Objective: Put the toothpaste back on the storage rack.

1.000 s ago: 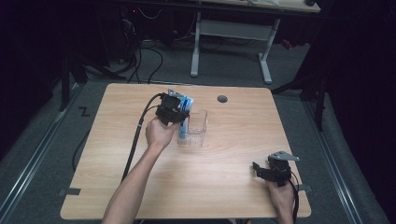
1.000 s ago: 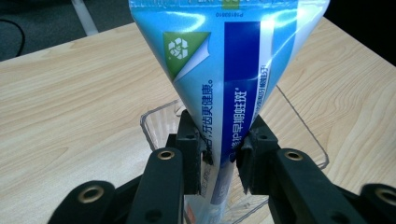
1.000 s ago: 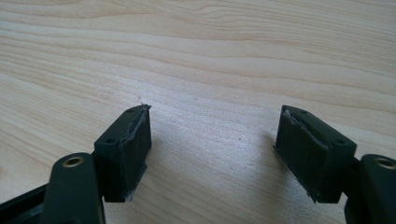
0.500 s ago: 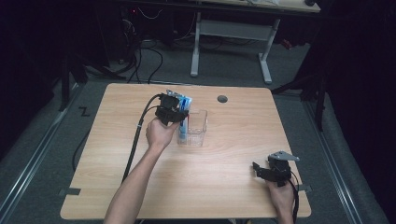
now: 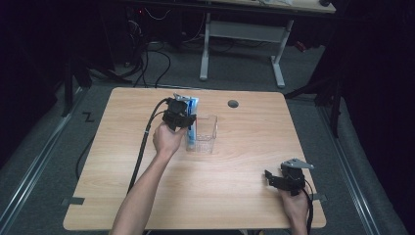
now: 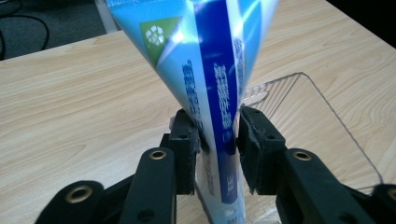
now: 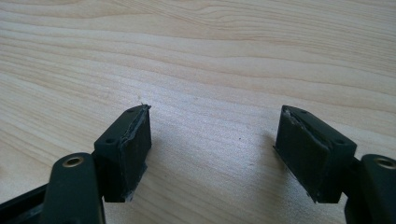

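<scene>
A blue and white tube [image 5: 194,113] stands upright, its lower end inside a clear plastic container [image 5: 207,135] near the middle of the wooden table [image 5: 244,147]. My left gripper [image 5: 191,126] reaches over the container's left wall. In the left gripper view the tube [image 6: 219,70] runs up between the pads [image 6: 187,135]. My left gripper [image 6: 219,137] has just been opening its jaws, and the pads now sit loosely beside the tube. Near the table's front right corner my right gripper [image 5: 272,177] rests low and open. Between its fingers [image 7: 212,140] there is nothing but bare wood.
A round cable hole [image 5: 233,104] sits in the table behind the container. The left gripper's cable [image 5: 144,142] trails off the table's left side. Desk legs [image 5: 276,58] stand on the grey floor beyond the far edge.
</scene>
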Tool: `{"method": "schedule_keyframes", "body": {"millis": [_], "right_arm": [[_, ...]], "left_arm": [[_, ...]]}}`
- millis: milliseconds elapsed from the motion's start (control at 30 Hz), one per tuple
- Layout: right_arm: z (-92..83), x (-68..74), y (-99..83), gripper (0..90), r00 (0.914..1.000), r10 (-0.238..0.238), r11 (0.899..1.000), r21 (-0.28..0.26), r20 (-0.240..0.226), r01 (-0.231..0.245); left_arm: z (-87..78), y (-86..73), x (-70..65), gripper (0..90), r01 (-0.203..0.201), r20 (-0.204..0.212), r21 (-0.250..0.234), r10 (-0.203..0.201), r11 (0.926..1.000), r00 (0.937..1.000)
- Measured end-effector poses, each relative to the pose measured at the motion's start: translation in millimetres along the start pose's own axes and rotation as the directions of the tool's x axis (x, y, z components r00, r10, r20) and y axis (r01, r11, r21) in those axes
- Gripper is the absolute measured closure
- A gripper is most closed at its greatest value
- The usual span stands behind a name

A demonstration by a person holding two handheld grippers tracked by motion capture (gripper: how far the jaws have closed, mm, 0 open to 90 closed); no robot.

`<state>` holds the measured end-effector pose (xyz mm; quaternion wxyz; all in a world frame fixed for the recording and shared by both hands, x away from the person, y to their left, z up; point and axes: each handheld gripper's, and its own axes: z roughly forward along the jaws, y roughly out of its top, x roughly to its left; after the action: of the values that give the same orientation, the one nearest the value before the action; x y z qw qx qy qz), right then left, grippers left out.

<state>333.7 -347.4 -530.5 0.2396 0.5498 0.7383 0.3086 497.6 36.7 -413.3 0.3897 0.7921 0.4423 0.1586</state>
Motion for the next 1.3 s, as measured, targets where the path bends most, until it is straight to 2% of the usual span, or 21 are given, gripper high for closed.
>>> {"method": "schedule_keyframes", "body": {"millis": [100, 233, 533, 800, 1067, 1300], "right_arm": [[0.0, -0.1, 0.0, 26.4, 1.0, -0.001, 1.0, 0.0, 0.0, 0.001], [0.0, 0.0, 0.0, 26.4, 1.0, 0.0, 1.0, 0.0, 0.0, 0.0], [0.0, 0.0, 0.0, 26.4, 1.0, -0.001, 1.0, 0.0, 0.0, 0.001], [0.0, 0.0, 0.0, 26.4, 1.0, -0.001, 1.0, 0.0, 0.0, 0.001], [0.0, 0.0, 0.0, 26.4, 1.0, -0.001, 1.0, 0.0, 0.0, 0.001], [0.0, 0.1, 0.0, 26.4, 1.0, 0.0, 1.0, 0.0, 0.0, 0.0]], "left_arm": [[-1.5, 0.2, -1.1, 66.2, -0.012, -0.008, -0.004, 0.012, 0.9999, 0.9999], [-4.6, 0.0, -4.6, 59.7, -0.044, -0.016, -0.006, 0.044, 0.999, 0.9989], [-14.3, 0.8, -5.9, 51.1, -0.059, -0.015, -0.03, 0.058, 0.9978, 0.9982], [-25.3, 0.7, -4.6, 49.1, -0.068, -0.02, -0.062, 0.066, 0.9958, 0.9976], [-34.7, -2.2, -1.1, 48.7, -0.055, -0.02, -0.079, 0.054, 0.9953, 0.9983], [-43.5, -5.8, 1.1, 48.4, -0.068, -0.024, -0.088, 0.066, 0.9938, 0.9975]]}}
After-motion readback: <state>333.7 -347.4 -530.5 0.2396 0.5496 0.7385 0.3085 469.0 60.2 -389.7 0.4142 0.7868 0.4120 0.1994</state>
